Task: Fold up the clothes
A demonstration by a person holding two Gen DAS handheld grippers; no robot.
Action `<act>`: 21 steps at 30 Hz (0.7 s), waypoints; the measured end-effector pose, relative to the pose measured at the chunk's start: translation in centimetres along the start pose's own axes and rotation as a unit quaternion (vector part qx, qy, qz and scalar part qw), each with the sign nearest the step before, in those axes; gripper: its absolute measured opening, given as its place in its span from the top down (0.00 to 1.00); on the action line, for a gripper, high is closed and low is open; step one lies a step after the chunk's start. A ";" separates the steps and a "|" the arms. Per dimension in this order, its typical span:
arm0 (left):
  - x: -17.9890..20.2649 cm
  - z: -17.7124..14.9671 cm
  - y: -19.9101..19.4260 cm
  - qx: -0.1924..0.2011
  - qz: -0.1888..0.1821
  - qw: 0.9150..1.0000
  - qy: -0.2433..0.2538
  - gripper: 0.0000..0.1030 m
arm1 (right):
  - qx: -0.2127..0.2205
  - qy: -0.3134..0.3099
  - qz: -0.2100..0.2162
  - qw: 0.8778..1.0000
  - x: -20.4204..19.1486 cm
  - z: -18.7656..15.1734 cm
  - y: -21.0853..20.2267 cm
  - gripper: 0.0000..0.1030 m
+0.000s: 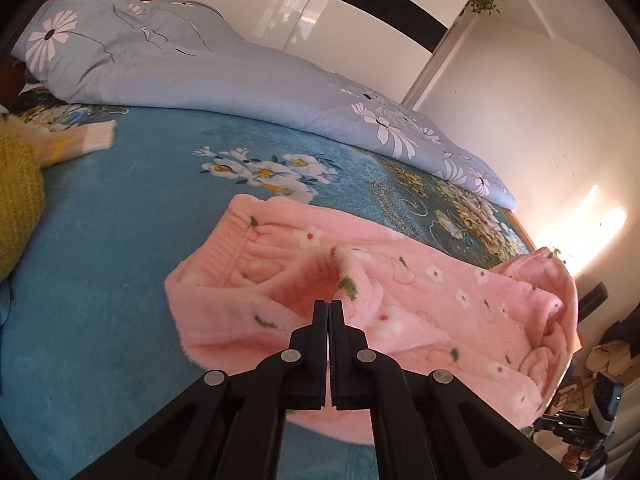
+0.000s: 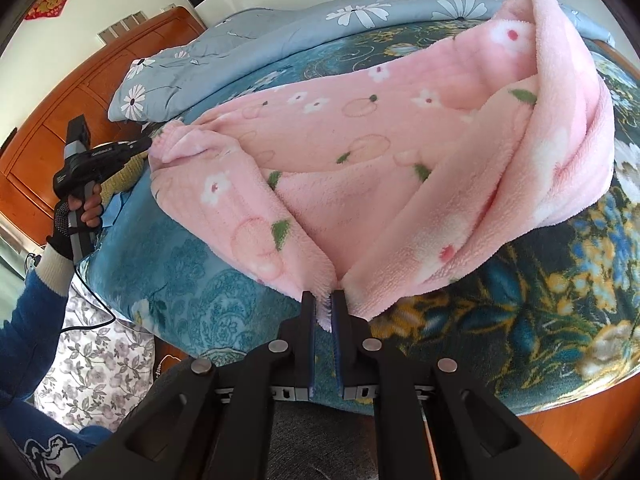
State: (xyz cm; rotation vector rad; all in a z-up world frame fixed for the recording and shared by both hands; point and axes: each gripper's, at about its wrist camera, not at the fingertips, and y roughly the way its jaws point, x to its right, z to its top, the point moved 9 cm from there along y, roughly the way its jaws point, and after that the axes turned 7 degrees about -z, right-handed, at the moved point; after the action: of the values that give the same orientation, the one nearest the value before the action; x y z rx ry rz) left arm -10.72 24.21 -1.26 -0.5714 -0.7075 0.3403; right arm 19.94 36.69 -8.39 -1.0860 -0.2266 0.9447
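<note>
Both grippers are pinching the pink fleece garment point(image 1: 384, 292) spread over the bed point(image 1: 120, 240): the left gripper point(image 1: 328, 303) fully closed on a fold at its fingertips, the right gripper point(image 2: 324, 298) narrowly clamping a hem edge. That thin bite is likely slipping out if either hand is pulling hard — plush fleece is sliding easily.

You get bright daylight in both views; a sun patch flares on the far right wall point(image 1: 592, 232), the white wardrobe point(image 1: 304, 12) glares, and fisheye bending darkens your edges.
</note>
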 end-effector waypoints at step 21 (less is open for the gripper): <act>0.6 2.9 6.8 -0.055 0.005 0.998 0.010 0.36 | -0.032 0.037 -0.001 0.999 1.3 -2.1 2.0 0.92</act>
State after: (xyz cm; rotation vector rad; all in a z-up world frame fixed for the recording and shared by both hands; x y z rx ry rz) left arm -13.00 30.99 -3.21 -0.6825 -0.7069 0.3047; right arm 20.86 36.53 -11.43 -1.1763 -0.1983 0.8986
